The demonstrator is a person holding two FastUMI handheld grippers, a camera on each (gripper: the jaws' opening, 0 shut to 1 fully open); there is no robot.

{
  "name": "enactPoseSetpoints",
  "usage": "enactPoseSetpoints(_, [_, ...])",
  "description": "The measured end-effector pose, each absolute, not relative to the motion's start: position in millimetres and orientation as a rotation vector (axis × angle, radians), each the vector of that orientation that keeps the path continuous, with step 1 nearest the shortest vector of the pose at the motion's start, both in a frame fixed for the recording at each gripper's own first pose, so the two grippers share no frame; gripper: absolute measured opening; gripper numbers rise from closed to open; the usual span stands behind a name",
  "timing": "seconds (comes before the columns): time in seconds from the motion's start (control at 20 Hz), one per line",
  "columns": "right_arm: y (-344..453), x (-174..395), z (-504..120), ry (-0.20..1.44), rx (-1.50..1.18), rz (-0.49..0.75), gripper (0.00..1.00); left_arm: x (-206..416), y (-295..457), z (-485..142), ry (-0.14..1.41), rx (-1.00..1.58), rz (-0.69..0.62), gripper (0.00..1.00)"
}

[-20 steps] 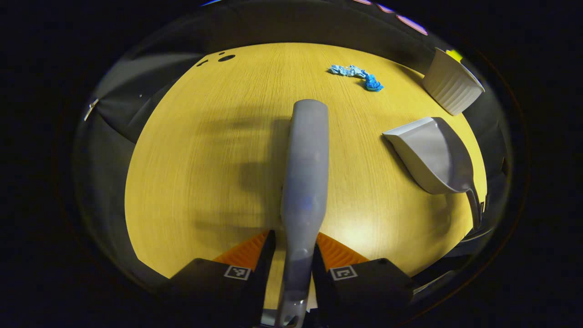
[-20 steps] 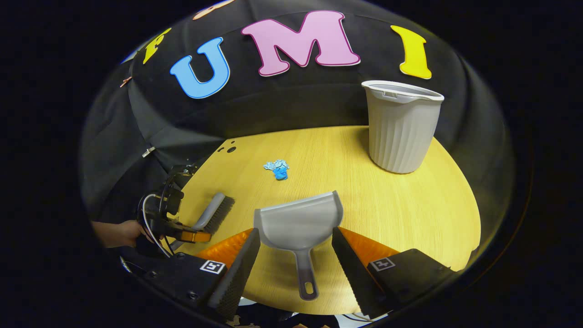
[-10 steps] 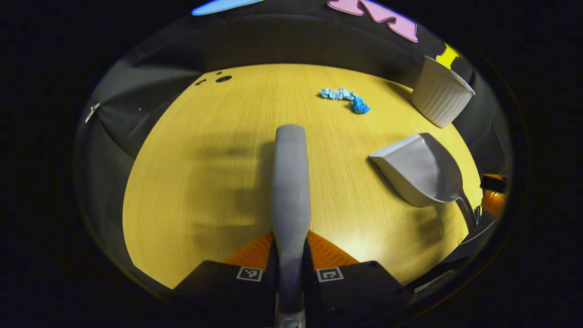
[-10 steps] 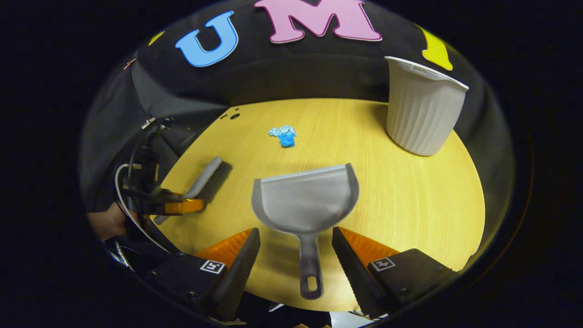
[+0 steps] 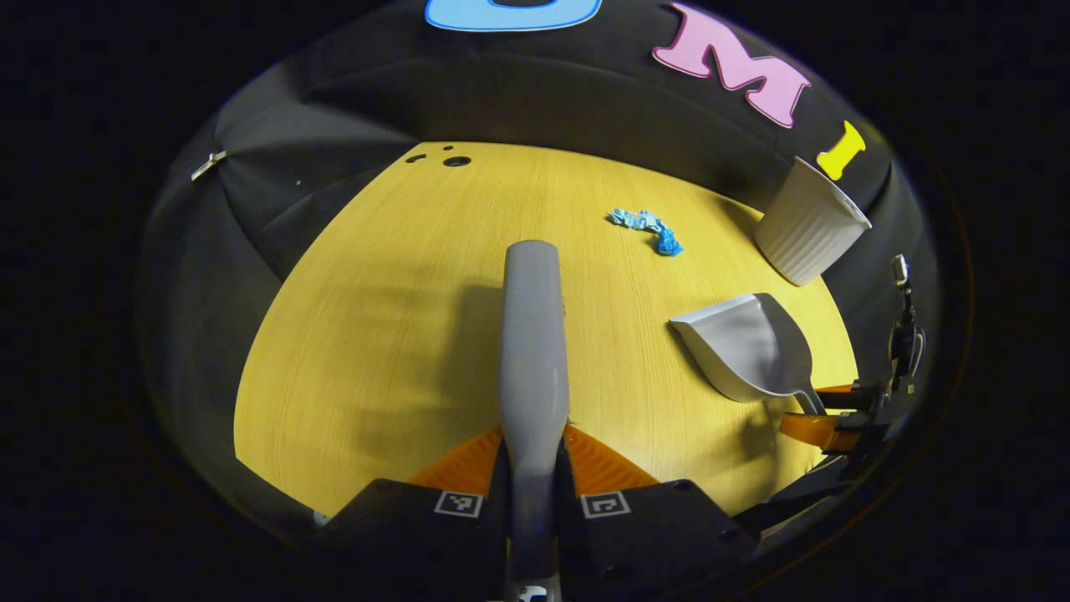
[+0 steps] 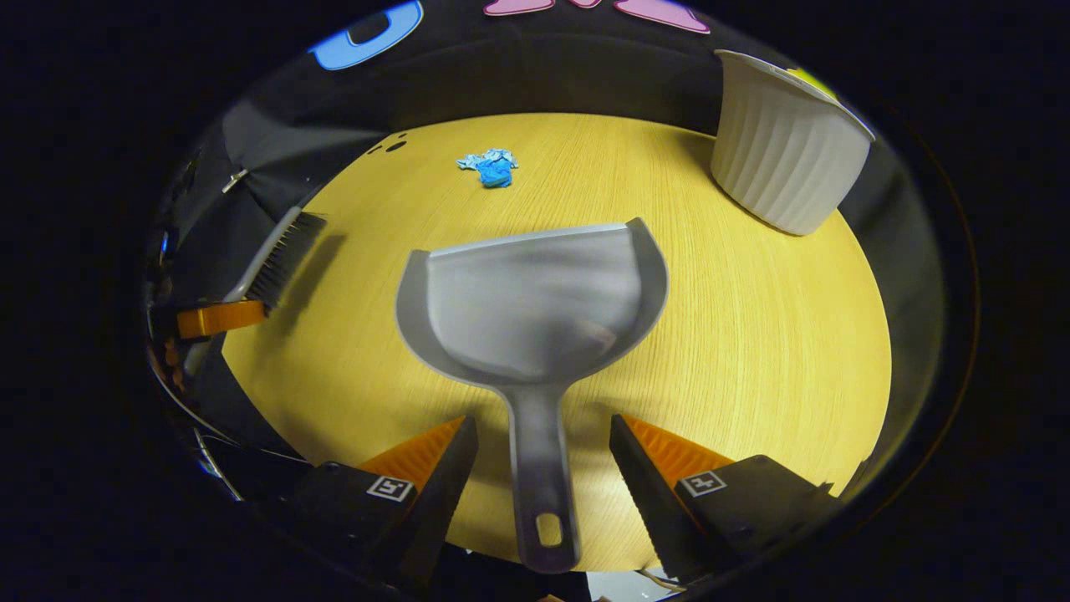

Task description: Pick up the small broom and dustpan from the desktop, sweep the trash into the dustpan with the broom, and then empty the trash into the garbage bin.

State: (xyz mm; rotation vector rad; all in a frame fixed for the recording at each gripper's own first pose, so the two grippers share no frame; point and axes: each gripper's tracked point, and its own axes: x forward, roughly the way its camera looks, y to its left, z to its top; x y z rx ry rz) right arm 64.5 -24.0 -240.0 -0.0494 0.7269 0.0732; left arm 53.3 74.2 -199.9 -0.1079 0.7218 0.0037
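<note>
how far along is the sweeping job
Done: the left claw is shut on the broom. In hand: the right claw is open astride the dustpan handle. Left: sweeping the blue trash and emptying it into the bin.

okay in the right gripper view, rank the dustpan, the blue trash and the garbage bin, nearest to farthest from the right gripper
1. dustpan: nearest, its handle lies between the open jaws of the right gripper.
2. garbage bin: farther, up to the right.
3. blue trash: farthest, at the far side of the desktop, slightly left.
</note>
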Motion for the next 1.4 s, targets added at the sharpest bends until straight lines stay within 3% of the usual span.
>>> enactPoseSetpoints(0.05, [-26, 69, -246, 0.735, -0.074, 0.067, 0.99, 52, 76, -198, 0.723, -0.111, 0.012, 0.31])
enactPoseSetpoints(0.2, [-30, 70, -258, 0.778, -0.102, 0.041, 0.99, 51, 74, -195, 0.713, -0.142, 0.008, 0.28])
enactPoseSetpoints(0.3, [-26, 80, -258, 0.756, -0.116, 0.051, 0.94, 52, 74, -194, 0.715, -0.142, 0.013, 0.28])
enactPoseSetpoints(0.45, [-21, 85, -253, 0.749, -0.150, 0.092, 0.47, 58, 70, -194, 0.722, -0.132, 0.006, 0.31])
enactPoseSetpoints(0.5, [-22, 86, -256, 0.760, -0.162, 0.103, 0.46, 60, 69, -195, 0.725, -0.129, 0.001, 0.29])
enactPoseSetpoints(0.6, [-23, 83, -254, 0.768, -0.156, 0.116, 0.35, 67, 66, -196, 0.734, -0.120, -0.003, 0.28])
enactPoseSetpoints(0.65, [-23, 84, -254, 0.775, -0.145, 0.118, 0.40, 71, 64, -196, 0.739, -0.112, -0.008, 0.29])
enactPoseSetpoints(0.8, [-23, 85, -252, 0.755, -0.127, 0.135, 0.39, 90, 61, -196, 0.751, -0.071, -0.019, 0.25])
enactPoseSetpoints(0.9, [-24, 88, -246, 0.720, -0.141, 0.149, 0.39, 108, 61, -194, 0.759, -0.034, -0.030, 0.32])
enactPoseSetpoints(0.95, [-23, 90, -239, 0.695, -0.135, 0.156, 0.46, 118, 62, -191, 0.762, -0.021, -0.033, 0.32])
enactPoseSetpoints(1.0, [-24, 92, -236, 0.685, -0.130, 0.160, 0.38, 131, 63, -189, 0.763, -0.012, -0.035, 0.29])
enactPoseSetpoints(1.3, [-36, 84, -215, 0.655, -0.118, 0.191, 0.38, 216, 68, -173, 0.762, 0.089, -0.058, 0.32])
enactPoseSetpoints(1.4, [-42, 84, -209, 0.651, -0.119, 0.195, 0.38, 247, 66, -171, 0.774, 0.115, -0.070, 0.28])
